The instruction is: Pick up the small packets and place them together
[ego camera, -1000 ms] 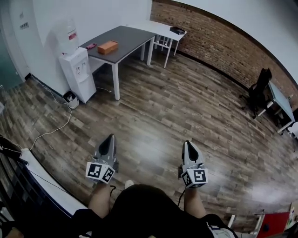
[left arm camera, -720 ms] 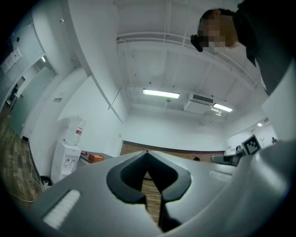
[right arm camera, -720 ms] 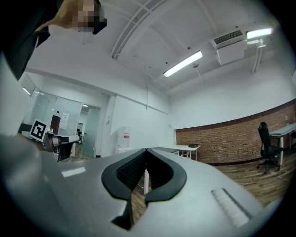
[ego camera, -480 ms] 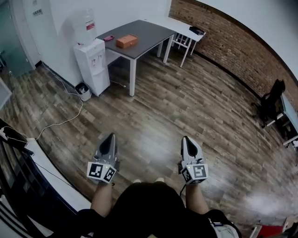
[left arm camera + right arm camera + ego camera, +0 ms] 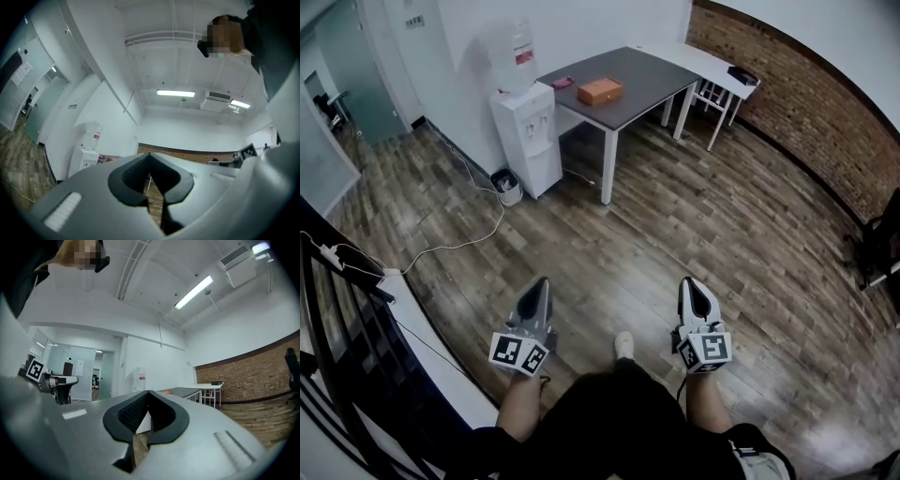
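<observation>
Nothing was gathered yet. The left hand-held gripper and right hand-held gripper were both pressed together and empty, over the wooden floor, well apart from the far counter bearing an orange box. No small packets could be made out.

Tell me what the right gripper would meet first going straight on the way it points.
Nothing close. The way looks free up to the dispenser, which lines up just past the right gripper's shut tips; depth is unclear.

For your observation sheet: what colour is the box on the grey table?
The box is orange; the head view shows it best.
</observation>
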The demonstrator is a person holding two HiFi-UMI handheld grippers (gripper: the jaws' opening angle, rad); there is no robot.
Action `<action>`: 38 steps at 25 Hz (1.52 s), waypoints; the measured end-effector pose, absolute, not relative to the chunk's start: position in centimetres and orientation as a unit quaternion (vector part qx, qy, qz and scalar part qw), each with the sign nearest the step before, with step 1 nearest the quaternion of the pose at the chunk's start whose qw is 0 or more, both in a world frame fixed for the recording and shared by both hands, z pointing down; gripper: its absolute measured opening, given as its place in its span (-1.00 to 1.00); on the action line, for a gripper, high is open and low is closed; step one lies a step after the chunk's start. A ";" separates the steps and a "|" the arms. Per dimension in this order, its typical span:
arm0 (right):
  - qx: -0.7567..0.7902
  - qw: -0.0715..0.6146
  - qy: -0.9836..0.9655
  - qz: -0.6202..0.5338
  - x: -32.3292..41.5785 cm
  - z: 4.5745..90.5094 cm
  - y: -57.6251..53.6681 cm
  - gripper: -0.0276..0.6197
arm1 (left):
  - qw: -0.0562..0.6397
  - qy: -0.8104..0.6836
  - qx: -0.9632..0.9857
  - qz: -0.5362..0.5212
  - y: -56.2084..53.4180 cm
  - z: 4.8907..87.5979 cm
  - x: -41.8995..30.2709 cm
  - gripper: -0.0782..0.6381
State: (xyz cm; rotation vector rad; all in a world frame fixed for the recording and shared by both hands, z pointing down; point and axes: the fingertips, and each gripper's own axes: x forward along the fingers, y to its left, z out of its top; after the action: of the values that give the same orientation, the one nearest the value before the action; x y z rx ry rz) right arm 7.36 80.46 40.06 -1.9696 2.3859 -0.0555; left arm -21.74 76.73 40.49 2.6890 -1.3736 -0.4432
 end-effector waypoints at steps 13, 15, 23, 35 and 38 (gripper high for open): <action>-0.632 0.066 0.772 -0.018 13.0 40.4 69.8 -0.91 | 0.006 -0.473 0.871 -0.133 67.7 38.3 -17.8 -0.78; -0.631 0.074 0.772 -0.023 14.1 41.3 68.6 -0.91 | 0.006 -0.476 0.870 -0.129 66.5 38.1 -17.1 -0.78; -0.622 0.073 0.780 -0.027 18.2 42.1 64.8 -0.91 | 0.004 -0.486 0.865 -0.129 62.9 37.9 -13.5 -0.78; -0.615 0.025 0.788 -0.004 18.2 41.8 59.9 -0.91 | 0.021 -0.485 0.867 -0.113 58.3 39.9 -11.8 -0.78; -0.618 0.029 0.785 -0.004 17.7 41.4 57.7 -0.91 | 0.019 -0.484 0.867 -0.120 55.5 39.7 -12.4 -0.78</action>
State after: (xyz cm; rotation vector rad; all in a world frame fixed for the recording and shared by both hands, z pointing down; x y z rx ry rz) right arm 17.73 57.69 41.43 -1.9084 2.4230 -0.0117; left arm -12.39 55.50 39.75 2.6909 -1.5008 -0.3714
